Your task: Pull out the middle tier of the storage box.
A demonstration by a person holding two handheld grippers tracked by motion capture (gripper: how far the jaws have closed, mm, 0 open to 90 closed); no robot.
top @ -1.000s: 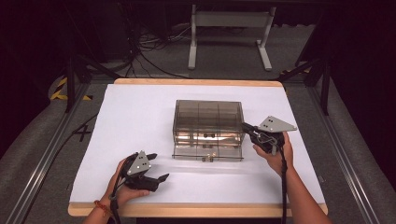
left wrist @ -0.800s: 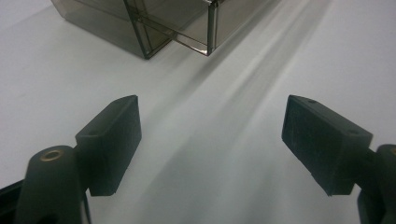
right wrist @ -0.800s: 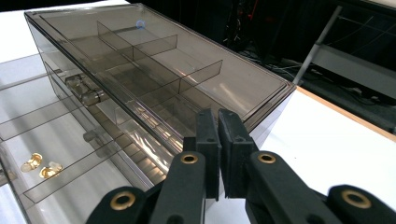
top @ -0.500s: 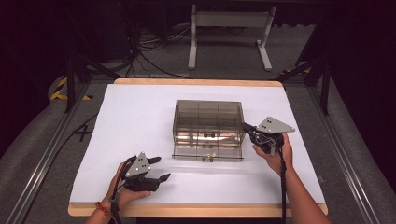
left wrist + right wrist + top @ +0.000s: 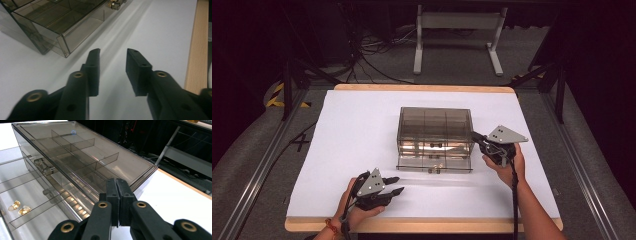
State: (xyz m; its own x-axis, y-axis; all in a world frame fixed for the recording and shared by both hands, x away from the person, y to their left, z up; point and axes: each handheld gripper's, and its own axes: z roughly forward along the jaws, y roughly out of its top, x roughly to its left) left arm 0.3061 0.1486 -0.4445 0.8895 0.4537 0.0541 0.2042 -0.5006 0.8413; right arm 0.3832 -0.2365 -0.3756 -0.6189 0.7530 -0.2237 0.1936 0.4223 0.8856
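Note:
A smoky clear drawer box (image 5: pixel 435 125) stands mid-table, its bottom drawer (image 5: pixel 434 164) pulled out toward me, gold knobs (image 5: pixel 435 170) at its front. My left gripper (image 5: pixel 396 184) hovers near the front edge, left of the drawer. In the left gripper view its jaws (image 5: pixel 113 62) have just been closing, with a gap left and nothing between them; the drawer's corner (image 5: pixel 62 42) lies ahead. My right gripper (image 5: pixel 475 137) rests shut against the box's right side. In the right gripper view its pads (image 5: pixel 116 182) meet at the box's lid edge (image 5: pixel 140 180), holding nothing.
A white sheet (image 5: pixel 362 130) covers the table, with a wooden edge (image 5: pixel 422 226) at the front. Metal rails (image 5: pixel 257 175) run along both sides. A grey stand (image 5: pixel 457 30) and cables (image 5: pixel 372 55) sit on the floor beyond the table.
My left gripper has shifted slightly right along the table's front and its jaws have narrowed. The right gripper and the box have stayed put.

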